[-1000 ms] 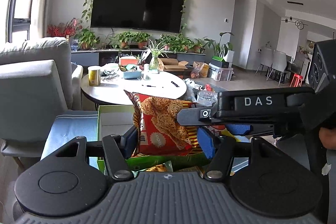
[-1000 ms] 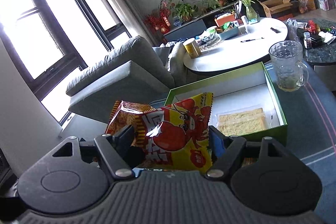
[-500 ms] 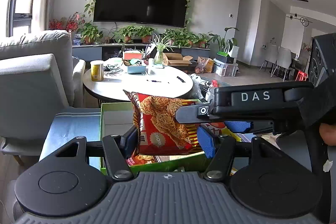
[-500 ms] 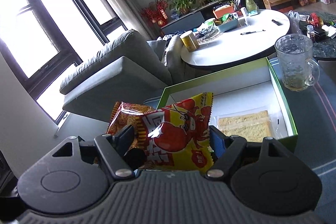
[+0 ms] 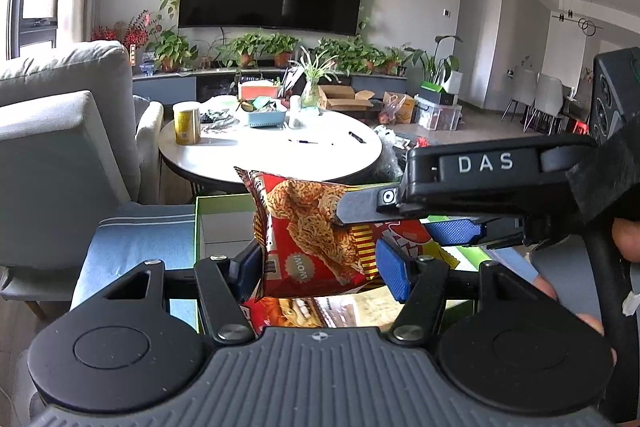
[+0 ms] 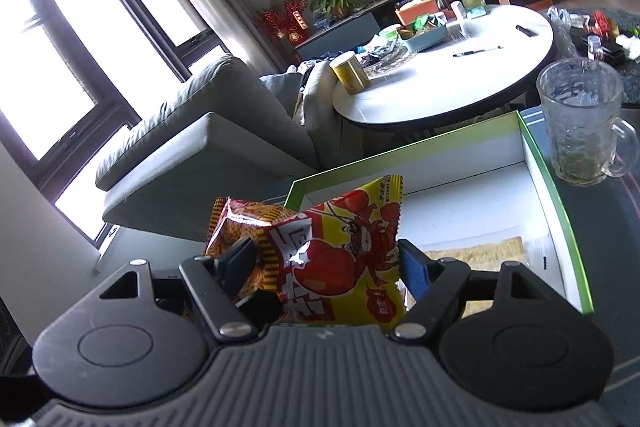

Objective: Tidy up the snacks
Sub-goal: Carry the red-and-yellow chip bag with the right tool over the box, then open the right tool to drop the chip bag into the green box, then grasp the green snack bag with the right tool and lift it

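Sunlit living room behind, but nearest me my left gripper (image 5: 318,267) pinches a red noodle-snack bag (image 5: 316,247), while my right gripper (image 6: 326,269) pinches a yellow lobster-print bag (image 6: 344,267). Both hang above the green box (image 6: 552,187); crowded so close, 1 bag could snag the other. Inside lies 1 pale wrapped cake (image 6: 480,255). Beyond stands a glass mug (image 6: 580,123).
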